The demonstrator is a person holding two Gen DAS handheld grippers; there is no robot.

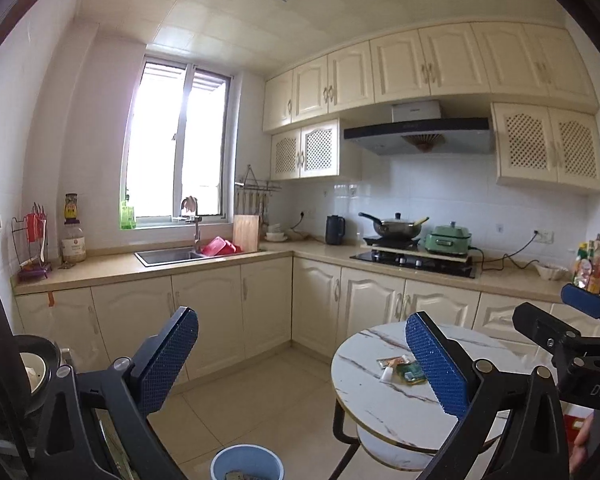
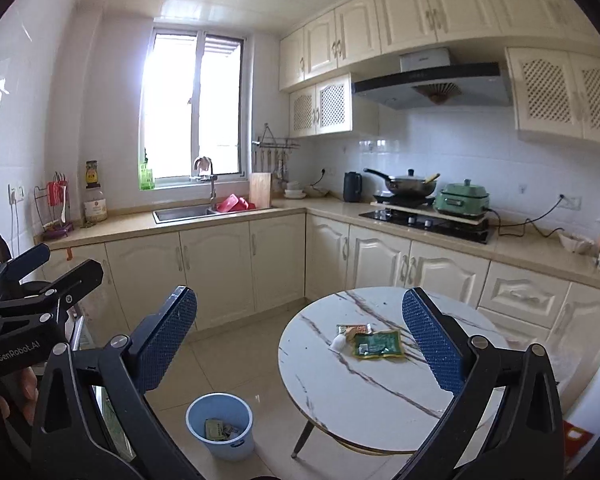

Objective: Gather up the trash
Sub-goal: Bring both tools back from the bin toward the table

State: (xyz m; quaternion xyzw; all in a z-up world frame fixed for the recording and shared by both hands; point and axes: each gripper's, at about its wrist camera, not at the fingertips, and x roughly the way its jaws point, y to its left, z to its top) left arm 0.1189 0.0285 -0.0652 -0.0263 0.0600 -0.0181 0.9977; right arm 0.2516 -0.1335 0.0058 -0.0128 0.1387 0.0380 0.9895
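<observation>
Your left gripper is spread wide and empty above the floor, wrappers lying on the round table beside it, while from the right wrist your right gripper gapes empty too, green packet on that table and blue bin below.

Wrappers on table, bin left

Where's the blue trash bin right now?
The blue trash bin stands on the floor tiles, left of the round marble table in the right wrist view, with some trash already inside.
</observation>
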